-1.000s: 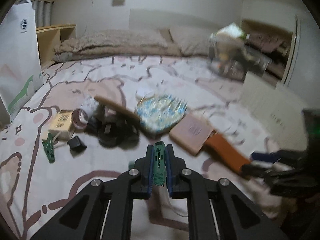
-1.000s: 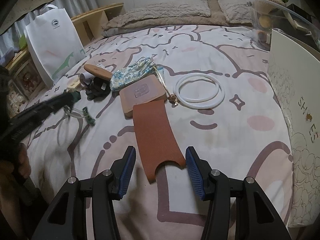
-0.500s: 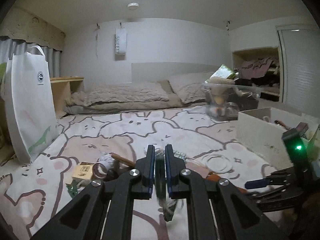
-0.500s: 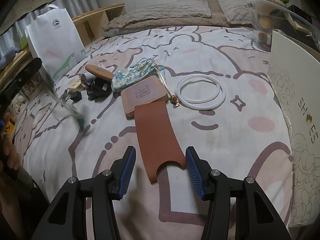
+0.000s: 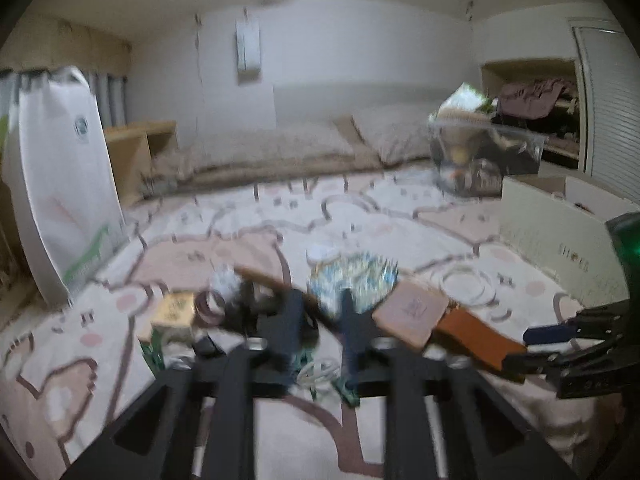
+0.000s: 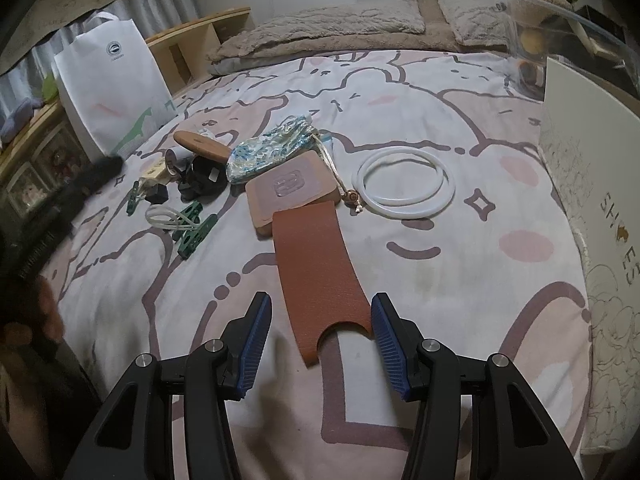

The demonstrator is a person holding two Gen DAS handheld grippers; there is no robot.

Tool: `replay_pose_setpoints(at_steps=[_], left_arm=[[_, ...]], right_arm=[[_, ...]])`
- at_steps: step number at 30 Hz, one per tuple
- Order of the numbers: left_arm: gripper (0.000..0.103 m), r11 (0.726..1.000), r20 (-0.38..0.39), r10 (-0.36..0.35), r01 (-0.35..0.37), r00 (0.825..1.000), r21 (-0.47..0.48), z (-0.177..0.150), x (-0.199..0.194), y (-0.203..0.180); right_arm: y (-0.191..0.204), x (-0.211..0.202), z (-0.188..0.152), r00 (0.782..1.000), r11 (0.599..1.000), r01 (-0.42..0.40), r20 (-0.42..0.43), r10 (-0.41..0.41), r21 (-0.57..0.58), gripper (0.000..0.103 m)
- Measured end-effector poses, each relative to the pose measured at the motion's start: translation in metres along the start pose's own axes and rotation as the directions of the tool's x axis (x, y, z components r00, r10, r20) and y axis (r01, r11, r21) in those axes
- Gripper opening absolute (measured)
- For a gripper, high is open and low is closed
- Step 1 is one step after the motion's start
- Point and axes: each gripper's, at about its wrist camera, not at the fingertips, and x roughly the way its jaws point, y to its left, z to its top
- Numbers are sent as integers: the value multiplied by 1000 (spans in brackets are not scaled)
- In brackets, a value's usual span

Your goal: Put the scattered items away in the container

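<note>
Bed w/ cartoon-print sheet (image 6: 460, 296) carries the clutter; white tote (image 6: 112, 80) stands at the far left edge, pillows (image 6: 320, 28) along the back, clear bin (image 6: 560, 20) of odds at back right; white shoebox (image 6: 592, 184) sits on the right edge, wall facing the items; in the left view its top looks open, contents too blurred to tell.

Brown strap (image 6: 320, 268) lies flat just ahead of the right gripper (image 6: 320, 344); long axis runs away from the gripper, notched end nearest, far end resting on the pink pad (image 6: 292, 188); jaws stand apart, one on each side of the notched end, not pressing it, nothing held.

Pad touches the floral pouch (image 6: 272, 148) behind it; pouch lies diagonal, drawstring end toward upper right; cord and bead (image 6: 351, 197) trail beside the pad; white ring (image 6: 404, 184) flat to the right, nearest the shoebox, nothing between them.

Left of the pad: wood brush (image 6: 200, 146), tilted over black bits (image 6: 204, 178); small yellow box (image 6: 154, 172); green clips (image 6: 192, 226) w/ white cord (image 6: 164, 216) on the sheet, well apart from the strap.

Left gripper (image 5: 320, 332), blurred, jaws opening, nothing between them; clips and cord lie on the sheet just below the tips; in the right view it shows only as a dark blur at far left.
</note>
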Motion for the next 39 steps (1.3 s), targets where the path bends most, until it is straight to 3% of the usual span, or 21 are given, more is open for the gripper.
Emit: replay_pose_setpoints(at_steps=[1, 5, 9, 11, 12, 13, 16, 24, 28, 33, 35, 37, 39], left_arm=[[54, 1000, -26, -7, 7, 1000, -17, -1, 4, 3], [55, 996, -121, -13, 3, 993, -90, -8, 18, 18], [69, 991, -171, 3, -25, 985, -131, -16, 21, 36], [75, 993, -193, 1, -23, 981, -113, -21, 22, 39], [75, 995, -204, 4, -25, 979, -100, -24, 22, 39], [75, 996, -213, 13, -32, 977, -85, -27, 23, 39], [75, 997, -256, 74, -80, 964, -12, -36, 28, 33], [75, 992, -325, 73, -34, 943, 123, -46, 48, 13], [75, 988, -366, 81, -26, 927, 152, -48, 63, 7], [76, 993, -387, 64, -21, 920, 115, -45, 72, 12], [79, 995, -400, 61, -23, 915, 98, -45, 76, 14], [96, 996, -416, 76, -48, 906, 77, -45, 81, 19], [102, 997, -445, 83, -70, 892, 44, -47, 85, 25]], right_arm=[[0, 0, 0, 1000, 1000, -6, -2, 6, 1, 53], [2, 1, 0, 1000, 1000, -3, 5, 3, -16, 53], [5, 1, 0, 1000, 999, 6, 16, -6, -39, 53], [6, 1, 0, 1000, 999, 15, 24, -13, -47, 66], [6, 1, 0, 999, 999, 18, 29, -16, -51, 75], [7, 0, 0, 999, 998, 19, 35, -17, -55, 78], [9, 1, 0, 999, 998, 22, 38, -19, -64, 78], [14, 6, -2, 999, 994, 43, 35, -40, -95, 90], [14, 13, -4, 997, 992, 68, 34, -65, -104, 91], [13, 22, -6, 997, 992, 77, 15, -76, -101, 95], [16, 27, -7, 996, 989, 94, 5, -94, -114, 102], [19, 32, -8, 991, 983, 128, -16, -131, -135, 103], [23, 34, -9, 988, 977, 150, -19, -154, -151, 103]])
